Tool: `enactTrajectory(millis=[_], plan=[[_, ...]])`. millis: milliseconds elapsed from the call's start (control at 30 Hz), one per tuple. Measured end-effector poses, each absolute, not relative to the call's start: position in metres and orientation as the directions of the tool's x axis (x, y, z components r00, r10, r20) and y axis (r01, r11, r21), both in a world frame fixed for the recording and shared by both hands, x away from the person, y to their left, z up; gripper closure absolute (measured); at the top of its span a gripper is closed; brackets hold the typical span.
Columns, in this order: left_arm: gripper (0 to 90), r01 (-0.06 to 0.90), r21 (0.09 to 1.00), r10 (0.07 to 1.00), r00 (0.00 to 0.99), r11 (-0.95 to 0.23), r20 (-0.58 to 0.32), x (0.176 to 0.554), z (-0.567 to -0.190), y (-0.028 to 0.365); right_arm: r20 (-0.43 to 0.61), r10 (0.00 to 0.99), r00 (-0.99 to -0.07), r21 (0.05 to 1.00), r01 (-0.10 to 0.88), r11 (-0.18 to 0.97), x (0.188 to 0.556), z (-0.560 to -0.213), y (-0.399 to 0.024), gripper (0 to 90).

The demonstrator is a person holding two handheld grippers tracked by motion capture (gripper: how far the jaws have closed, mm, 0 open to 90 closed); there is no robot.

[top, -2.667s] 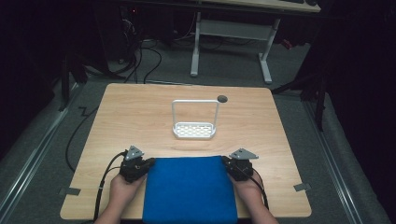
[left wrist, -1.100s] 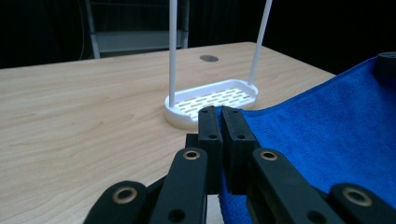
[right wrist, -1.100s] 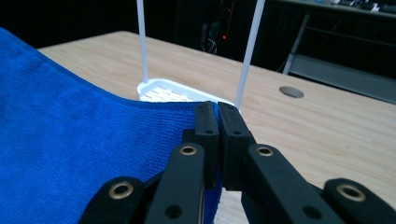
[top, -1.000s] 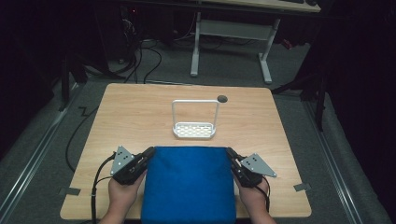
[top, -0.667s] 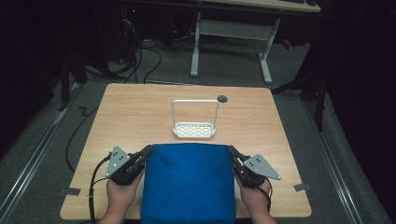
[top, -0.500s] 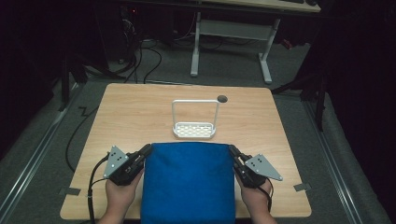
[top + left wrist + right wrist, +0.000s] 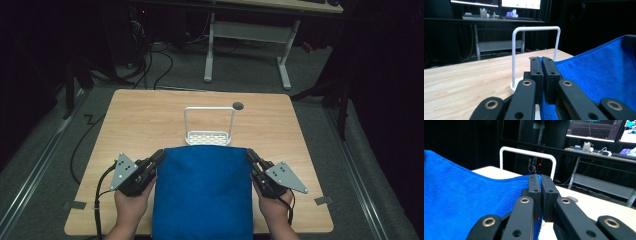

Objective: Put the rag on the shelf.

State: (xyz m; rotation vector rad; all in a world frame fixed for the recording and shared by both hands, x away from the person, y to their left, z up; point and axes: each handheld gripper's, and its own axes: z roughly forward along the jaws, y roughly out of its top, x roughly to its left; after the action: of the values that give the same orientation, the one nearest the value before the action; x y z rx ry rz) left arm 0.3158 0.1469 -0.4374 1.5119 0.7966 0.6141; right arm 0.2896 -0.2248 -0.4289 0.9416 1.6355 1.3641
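Observation:
A blue towel (image 7: 202, 192) is stretched flat between my two grippers above the near half of the table. My left gripper (image 7: 159, 154) is shut on the towel's far left corner (image 7: 544, 61). The right gripper (image 7: 248, 153) is shut on the far right corner, where blue cloth (image 7: 539, 178) shows between its jaws. The towel's far edge hangs just in front of a white wire rack (image 7: 208, 126) with a perforated base. In the left gripper view the rack's hoop (image 7: 535, 28) rises right behind the jaws; the right gripper view has the hoop (image 7: 527, 153) beyond the towel.
The wooden table (image 7: 140, 117) has a round cable hole (image 7: 238, 105) behind the rack. Hands hold both grippers at the table's near edge. A desk frame (image 7: 247, 35) and cables stand on the dark floor beyond. Tape marks (image 7: 322, 200) sit at the near corners.
Both grippers have carried the towel's far edge forward and up toward the rack, and have tilted outward. Both stay shut on the corners.

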Motion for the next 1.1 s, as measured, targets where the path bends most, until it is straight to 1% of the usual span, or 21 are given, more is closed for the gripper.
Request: enactTrajectory(millis=[133, 467, 800, 1100], plan=[[87.9, 0.112, 0.994, 0.786, 0.614, 0.007, -0.075, 0.319, -0.429, 0.147, -0.103, 0.906, -0.411, 0.991, 0.031, 0.127, 0.292, -0.42, -0.226, 88.6], [88.1, 0.042, 0.999, 0.798, 0.601, 0.009, -0.032, 0.332, -0.395, 0.144, -0.095, 0.914, -0.393, 0.996, -0.036, 0.087, 0.301, -0.395, -0.232, 88.6], [88.2, -0.026, 1.0, 0.802, 0.597, 0.01, 0.007, 0.347, -0.362, 0.138, -0.087, 0.924, -0.372, 0.995, -0.078, 0.062, 0.313, -0.371, -0.24, 88.7], [88.2, -0.044, 0.999, 0.814, 0.581, 0.002, 0.024, 0.362, -0.35, 0.136, -0.085, 0.932, -0.353, 0.994, -0.093, 0.056, 0.33, -0.356, -0.244, 88.8]])
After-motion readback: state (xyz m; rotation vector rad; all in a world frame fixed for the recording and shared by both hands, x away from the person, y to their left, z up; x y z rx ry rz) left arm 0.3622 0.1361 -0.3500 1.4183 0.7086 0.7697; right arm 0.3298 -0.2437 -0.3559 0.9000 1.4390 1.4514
